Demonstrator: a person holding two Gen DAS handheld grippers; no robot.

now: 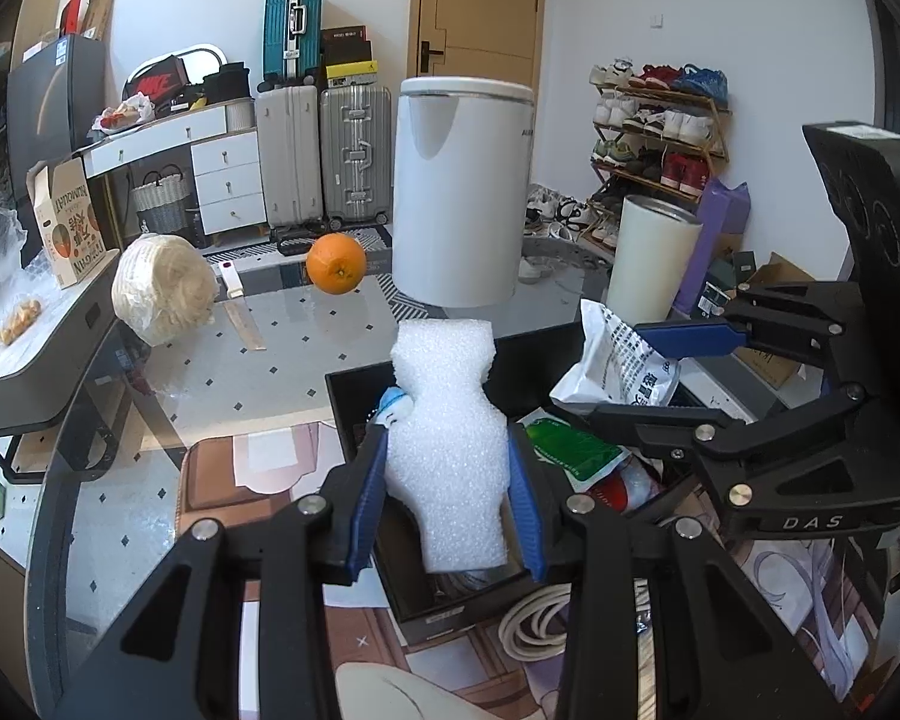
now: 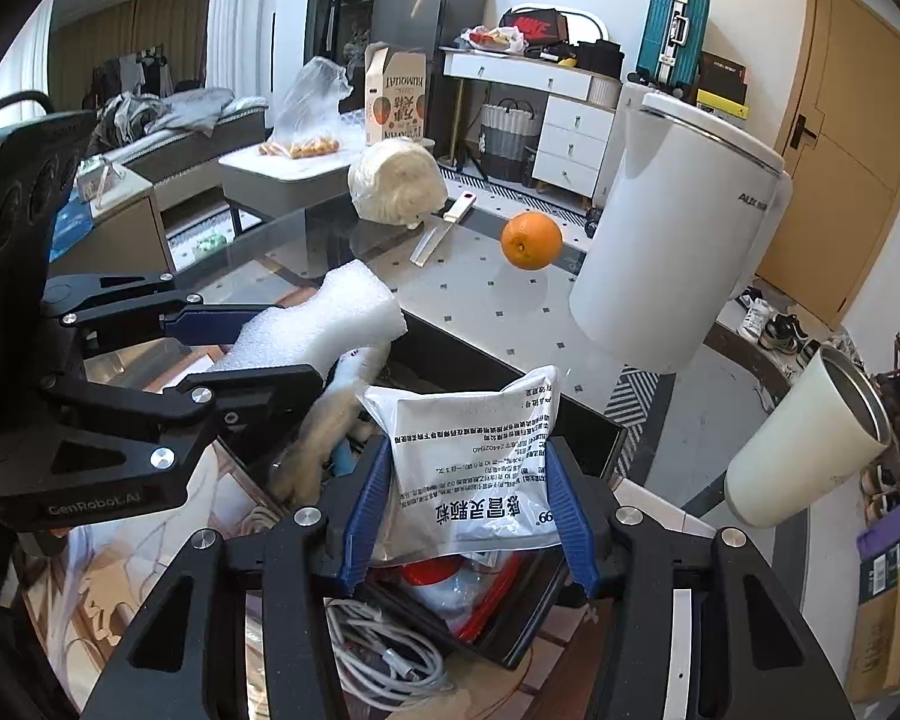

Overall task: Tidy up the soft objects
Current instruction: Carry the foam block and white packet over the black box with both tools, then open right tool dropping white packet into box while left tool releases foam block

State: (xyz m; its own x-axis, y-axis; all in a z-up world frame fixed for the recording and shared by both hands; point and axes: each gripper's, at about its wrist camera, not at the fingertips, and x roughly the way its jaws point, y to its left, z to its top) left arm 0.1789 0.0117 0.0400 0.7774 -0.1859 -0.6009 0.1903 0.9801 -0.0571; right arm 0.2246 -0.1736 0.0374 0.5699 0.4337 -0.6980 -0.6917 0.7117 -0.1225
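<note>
Both grippers were mid-placement over the black box (image 1: pixel 354 396) — the left gripper (image 1: pixel 450 480) clamped on the white foam piece (image 1: pixel 444 420), the right gripper (image 2: pixel 471 498) pinching the white printed packet (image 2: pixel 480 450) — and next, probably, each needed lowering before release.

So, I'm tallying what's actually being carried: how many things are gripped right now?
2. The white foam piece sits clamped in the left gripper; the printed white packet in the right gripper. Both hang over the black box.
</note>
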